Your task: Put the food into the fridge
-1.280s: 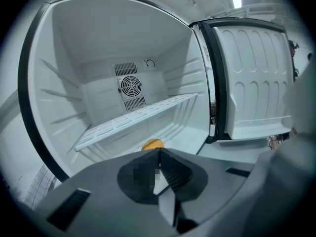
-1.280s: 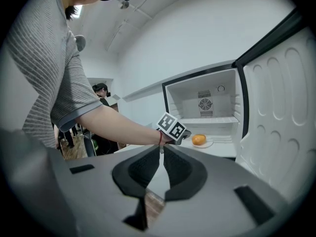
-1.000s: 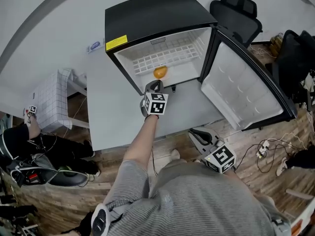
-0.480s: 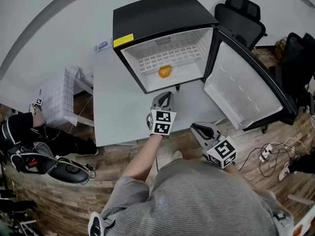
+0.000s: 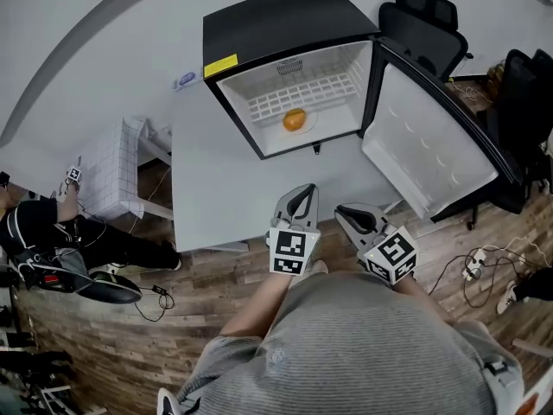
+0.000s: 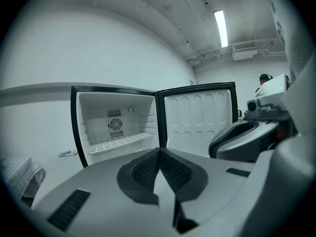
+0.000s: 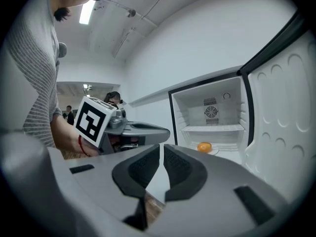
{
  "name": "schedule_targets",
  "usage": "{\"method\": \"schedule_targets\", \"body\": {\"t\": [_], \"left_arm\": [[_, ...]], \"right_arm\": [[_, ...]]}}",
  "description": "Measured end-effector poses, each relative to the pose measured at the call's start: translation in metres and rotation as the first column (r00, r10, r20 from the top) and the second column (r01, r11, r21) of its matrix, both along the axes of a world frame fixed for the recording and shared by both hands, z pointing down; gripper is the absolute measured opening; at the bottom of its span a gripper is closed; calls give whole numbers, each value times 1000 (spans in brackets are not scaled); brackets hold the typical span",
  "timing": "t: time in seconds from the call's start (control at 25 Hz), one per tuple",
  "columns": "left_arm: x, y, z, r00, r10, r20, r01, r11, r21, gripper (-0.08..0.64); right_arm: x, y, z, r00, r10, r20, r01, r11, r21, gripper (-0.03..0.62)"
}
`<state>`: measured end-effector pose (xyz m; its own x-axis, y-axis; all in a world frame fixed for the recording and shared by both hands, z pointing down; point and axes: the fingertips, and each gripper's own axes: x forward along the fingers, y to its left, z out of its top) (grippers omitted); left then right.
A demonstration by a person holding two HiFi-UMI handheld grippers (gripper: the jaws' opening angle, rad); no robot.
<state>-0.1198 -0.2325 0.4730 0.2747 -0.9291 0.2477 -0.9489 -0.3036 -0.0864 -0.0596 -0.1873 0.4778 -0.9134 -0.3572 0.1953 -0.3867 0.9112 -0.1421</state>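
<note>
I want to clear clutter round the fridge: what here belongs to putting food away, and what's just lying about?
Job: fridge, its open door, orange inside it.
Lying about: office chair, checked cloth, floor cables, card on the table.

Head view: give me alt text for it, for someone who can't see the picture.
A small black fridge with a white interior stands open on a white table, with a round orange food item on its floor. In front, the person's left gripper and right gripper are held side by side, both empty.
</note>
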Motion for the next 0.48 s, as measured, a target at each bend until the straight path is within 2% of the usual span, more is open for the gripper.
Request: {"method": "schedule_targets", "body": {"t": [0.16,0.48], "left_arm": [[0,21,-11,1000,-21,-22,21,1000,11,12],[-4,64,-16,995,-68,-70,66,997,-31,12]], "right_arm": [[-4,3,-1,1000,-3,9,3,1000,1,15],[-6,11,-6,1000,2,24,-2,1000,7,15]]}}
